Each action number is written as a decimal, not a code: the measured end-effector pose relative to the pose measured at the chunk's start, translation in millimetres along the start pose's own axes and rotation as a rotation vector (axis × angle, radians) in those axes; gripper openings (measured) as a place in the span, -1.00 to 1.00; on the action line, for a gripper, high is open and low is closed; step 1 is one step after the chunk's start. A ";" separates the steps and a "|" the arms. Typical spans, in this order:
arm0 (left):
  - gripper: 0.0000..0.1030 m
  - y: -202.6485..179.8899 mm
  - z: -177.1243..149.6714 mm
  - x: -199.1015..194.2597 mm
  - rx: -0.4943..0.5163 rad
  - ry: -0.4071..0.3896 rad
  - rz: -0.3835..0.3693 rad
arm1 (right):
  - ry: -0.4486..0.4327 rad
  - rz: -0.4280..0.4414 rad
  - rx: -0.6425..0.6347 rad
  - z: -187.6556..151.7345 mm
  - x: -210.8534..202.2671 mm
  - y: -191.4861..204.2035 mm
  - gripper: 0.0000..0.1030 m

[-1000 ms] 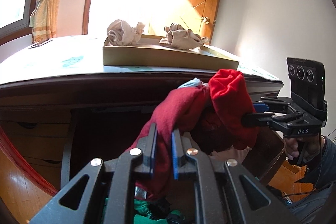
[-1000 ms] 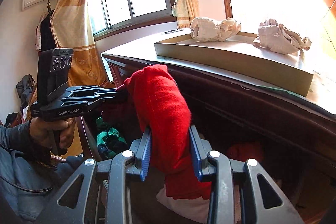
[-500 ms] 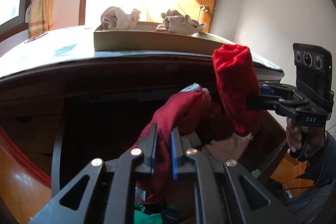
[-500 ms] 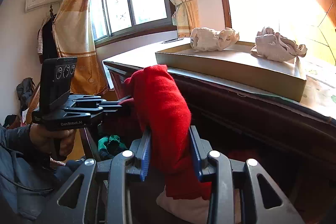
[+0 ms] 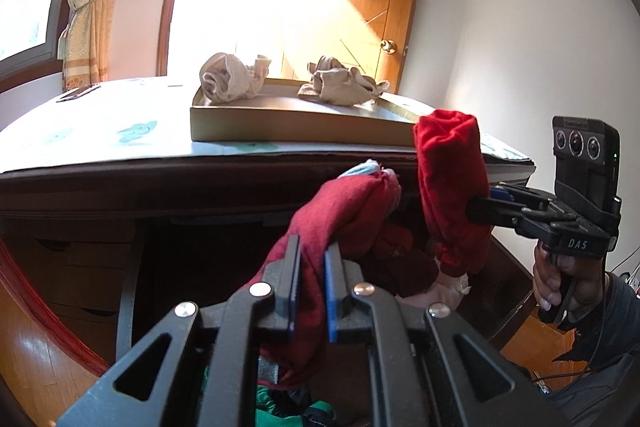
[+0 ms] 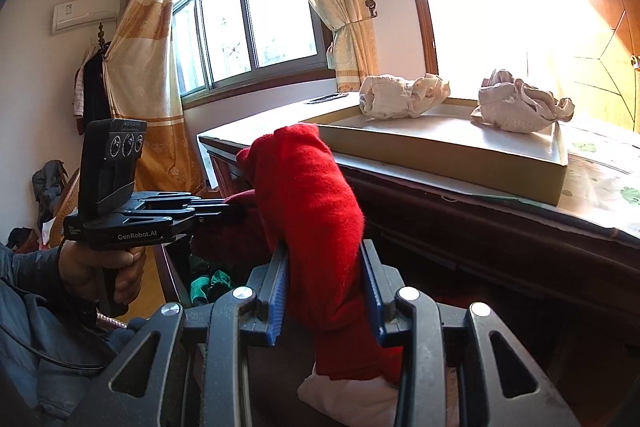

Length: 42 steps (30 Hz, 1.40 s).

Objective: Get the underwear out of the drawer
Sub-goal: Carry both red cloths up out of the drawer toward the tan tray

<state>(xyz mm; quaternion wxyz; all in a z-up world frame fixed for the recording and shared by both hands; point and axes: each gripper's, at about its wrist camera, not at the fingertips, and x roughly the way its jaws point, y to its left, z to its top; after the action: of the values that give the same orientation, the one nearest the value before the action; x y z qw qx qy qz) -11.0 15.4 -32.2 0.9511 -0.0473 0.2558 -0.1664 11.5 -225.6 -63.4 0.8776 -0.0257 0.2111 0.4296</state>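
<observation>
My left gripper (image 5: 312, 267) is shut on a dark red rolled underwear (image 5: 340, 207), held above the open drawer (image 5: 508, 267). My right gripper (image 6: 326, 267) is shut on a bright red rolled underwear (image 6: 312, 195), raised to about desk-top height; it also shows in the left wrist view (image 5: 448, 179). The left gripper also shows at the left of the right wrist view (image 6: 224, 207). More clothes lie in the drawer below: green (image 5: 280, 407), pale (image 6: 344, 395) and dark red pieces.
A shallow cardboard tray (image 5: 304, 123) sits on the desk top (image 5: 100, 139) with two beige rolled garments (image 5: 228, 79) (image 5: 340, 87) in it. A wooden door (image 5: 384, 7) stands behind. Curtains and a window are at the left.
Both grippers have lifted with their red garments; the bright red one now reaches the level of the desk edge. Both grips stay closed.
</observation>
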 end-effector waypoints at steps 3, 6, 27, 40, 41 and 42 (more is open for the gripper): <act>-0.86 -2.7 3.5 -7.9 0.008 -0.036 -0.001 | -0.036 0.002 0.022 0.9 -6.3 -4.2 -0.30; -0.86 -5.1 7.9 -14.4 0.013 -0.062 -0.005 | -0.075 0.005 0.045 1.1 -13.5 -7.7 -0.30; -0.86 -17.8 34.0 -28.0 0.047 -0.138 -0.030 | -0.173 0.017 0.169 4.5 -36.2 -27.5 -0.30; -0.86 -21.6 47.7 -28.3 0.059 -0.154 -0.032 | -0.178 -0.008 0.190 7.0 -40.7 -34.9 -0.30; -0.86 -21.8 49.1 -28.0 0.061 -0.156 -0.031 | -0.178 -0.010 0.192 7.9 -41.2 -35.3 -0.30; -0.86 -22.5 50.2 -27.9 0.065 -0.156 -0.031 | -0.179 -0.010 0.195 9.1 -41.5 -35.9 -0.30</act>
<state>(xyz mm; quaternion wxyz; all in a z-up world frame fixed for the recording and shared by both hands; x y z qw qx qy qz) -15.0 4.1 28.4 0.9664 -0.0333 0.1747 -0.1853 19.7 -277.0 -43.7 0.8934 0.0970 0.1727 0.4032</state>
